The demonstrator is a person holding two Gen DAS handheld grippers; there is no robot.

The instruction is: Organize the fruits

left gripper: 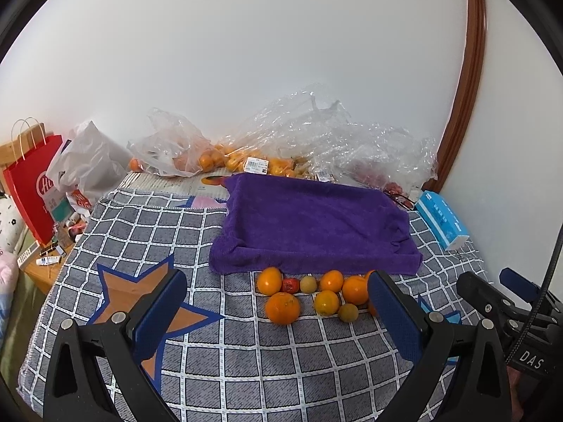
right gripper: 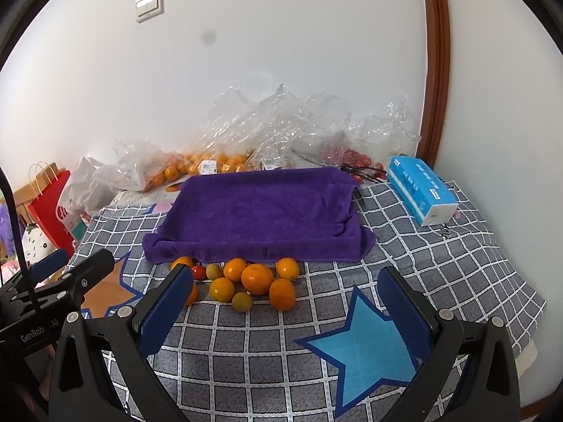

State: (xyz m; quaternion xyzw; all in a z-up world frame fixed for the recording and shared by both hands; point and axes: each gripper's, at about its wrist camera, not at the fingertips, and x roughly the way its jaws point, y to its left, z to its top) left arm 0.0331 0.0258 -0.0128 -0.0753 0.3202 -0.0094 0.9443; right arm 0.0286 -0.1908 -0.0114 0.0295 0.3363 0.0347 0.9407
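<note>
Oranges [right gripper: 257,279] huddle with a small red fruit [right gripper: 199,272] and two greenish ones on the checked cloth [right gripper: 246,351], right against the purple towel's [right gripper: 260,207] near edge. Left gripper [left gripper: 278,302] and right gripper [right gripper: 285,295] both gape wide, holding nothing. "GenRob" shows on the left tool, "DAS" on the right; price-labelled bags [right gripper: 207,167] line the wall.

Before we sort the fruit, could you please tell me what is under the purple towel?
The purple terry towel drapes over something flat and rectangular with raised edges; the towel hides what that is. Nothing rests on top.
</note>
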